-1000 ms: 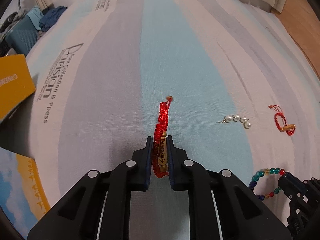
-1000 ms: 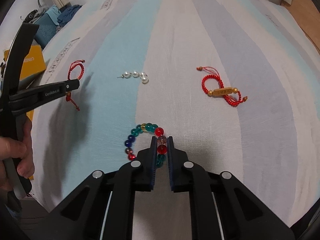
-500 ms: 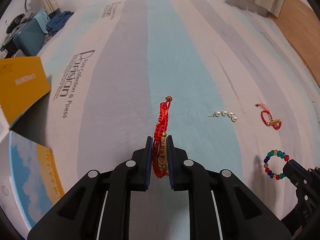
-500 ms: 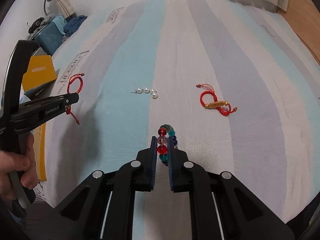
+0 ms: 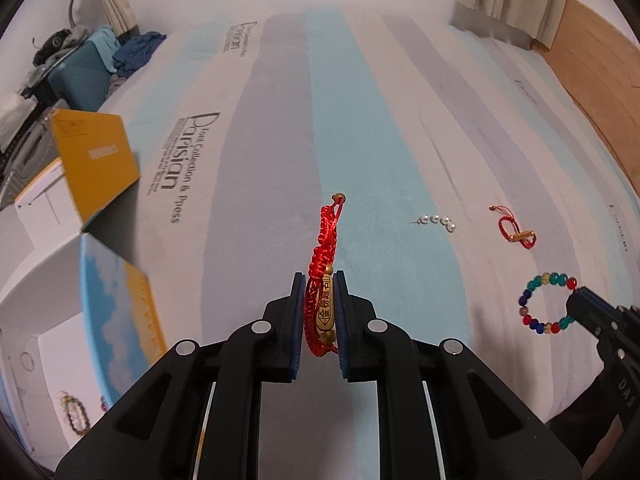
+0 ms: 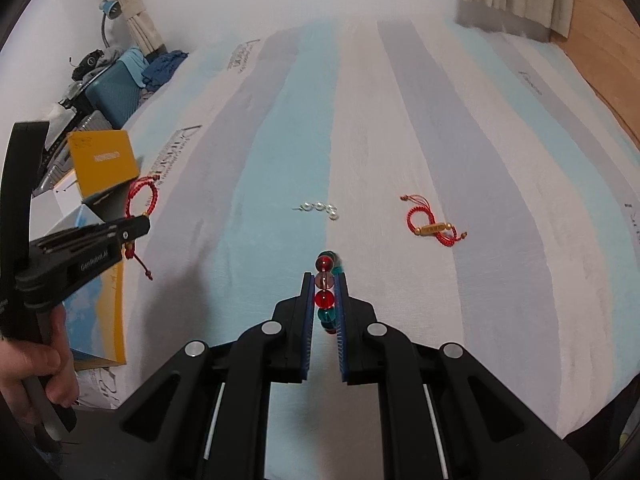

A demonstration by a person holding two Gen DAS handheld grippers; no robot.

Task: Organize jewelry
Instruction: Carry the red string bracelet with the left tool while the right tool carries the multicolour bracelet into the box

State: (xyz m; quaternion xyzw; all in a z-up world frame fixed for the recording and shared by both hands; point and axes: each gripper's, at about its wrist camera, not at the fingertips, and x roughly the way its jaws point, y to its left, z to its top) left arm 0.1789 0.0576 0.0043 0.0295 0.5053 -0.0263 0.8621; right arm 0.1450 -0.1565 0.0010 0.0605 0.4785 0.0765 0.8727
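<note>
My left gripper (image 5: pixel 319 280) is shut on a red braided bracelet (image 5: pixel 326 236) with a gold tube charm, held in the air above the striped bed; it also shows in the right wrist view (image 6: pixel 142 200). My right gripper (image 6: pixel 325 280) is shut on a multicoloured bead bracelet (image 6: pixel 325 299), lifted off the bed; the left wrist view shows it as a ring (image 5: pixel 544 304). A pearl piece (image 6: pixel 320 209) and a second red bracelet (image 6: pixel 434 226) lie on the bed ahead.
An open white box with a yellow and sky-blue lid (image 5: pixel 120 304) stands at the bed's left edge; a bead bracelet (image 5: pixel 74 412) lies inside it. A yellow box flap (image 5: pixel 94 160) is behind it. A teal suitcase (image 6: pixel 116 88) and a wooden floor (image 6: pixel 608 52) flank the bed.
Both grippers have risen from the bed with their bracelets held. The bead bracelet has left the sheet and now hangs edge-on in the right jaws. The box has come into view at left.
</note>
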